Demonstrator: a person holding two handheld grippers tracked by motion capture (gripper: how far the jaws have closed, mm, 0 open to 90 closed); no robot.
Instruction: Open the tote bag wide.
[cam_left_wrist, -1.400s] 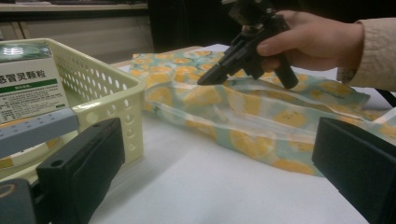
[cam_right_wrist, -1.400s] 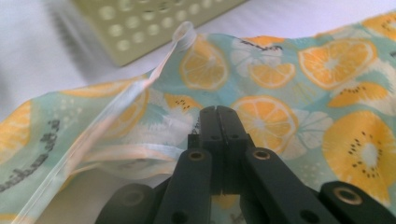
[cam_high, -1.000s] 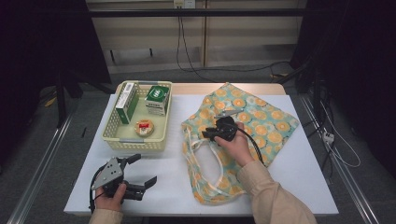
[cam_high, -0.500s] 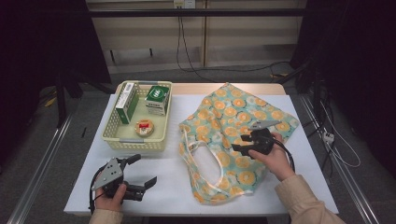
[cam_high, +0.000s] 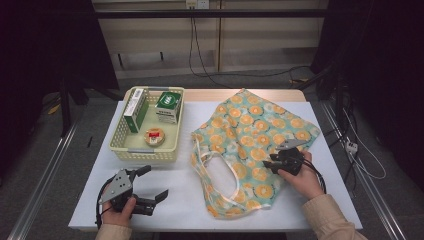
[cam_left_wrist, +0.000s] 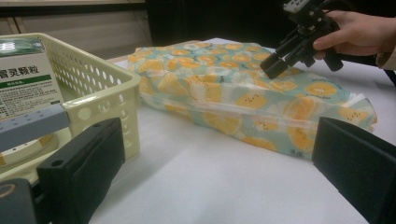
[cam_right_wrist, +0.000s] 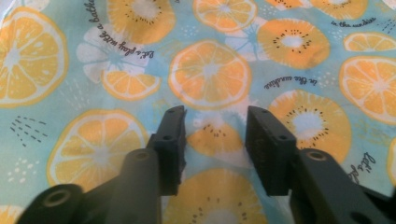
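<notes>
Hovering over the fruit-print bag (cam_right_wrist: 210, 70), the right gripper (cam_right_wrist: 215, 135) spreads its fingers; the left gripper (cam_high: 145, 192) gapes too.

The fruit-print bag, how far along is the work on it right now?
Done: the bag lies flat on the table. In hand: the right claw, slightly open, hovers above the cloth. Left: three items sit in the basket; the left claw rests open near it.

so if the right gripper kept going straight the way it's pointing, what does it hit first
Most likely the fruit-print bag. The right gripper points down at the cloth with its jaws apart and nothing between them; how near it is to touching is hard to judge.
</notes>
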